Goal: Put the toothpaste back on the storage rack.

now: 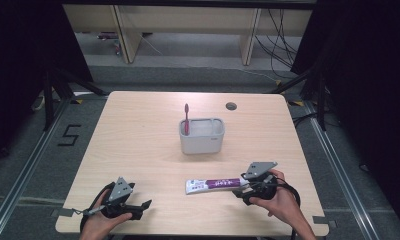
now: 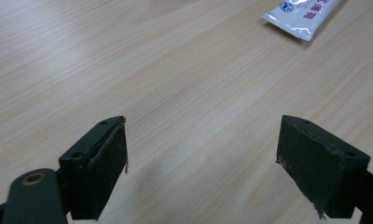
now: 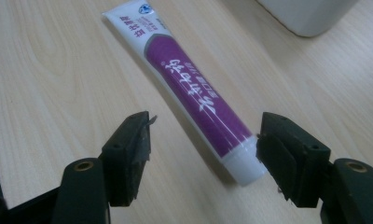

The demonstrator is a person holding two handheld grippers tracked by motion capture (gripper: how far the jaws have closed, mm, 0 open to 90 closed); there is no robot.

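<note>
- Left claw (image 1: 147, 205): gaping, empty, low over bare counter (image 1: 138, 150).
- Toothpaste tube (image 1: 214, 184): flat on counter, in front of the grey holder (image 1: 201, 136) with its toothbrush (image 1: 186, 119).
- Right claw (image 3: 203, 149): open, straddling the cap end, gripping nothing; could slip off the rounded cap if closed there.

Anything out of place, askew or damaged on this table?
Nothing spilled or broken. The toothpaste tube lies flat on the table, apart from the holder where the toothbrush stands upright. The right gripper has open jaws around its cap end. Pad edges look slightly frayed.
</note>
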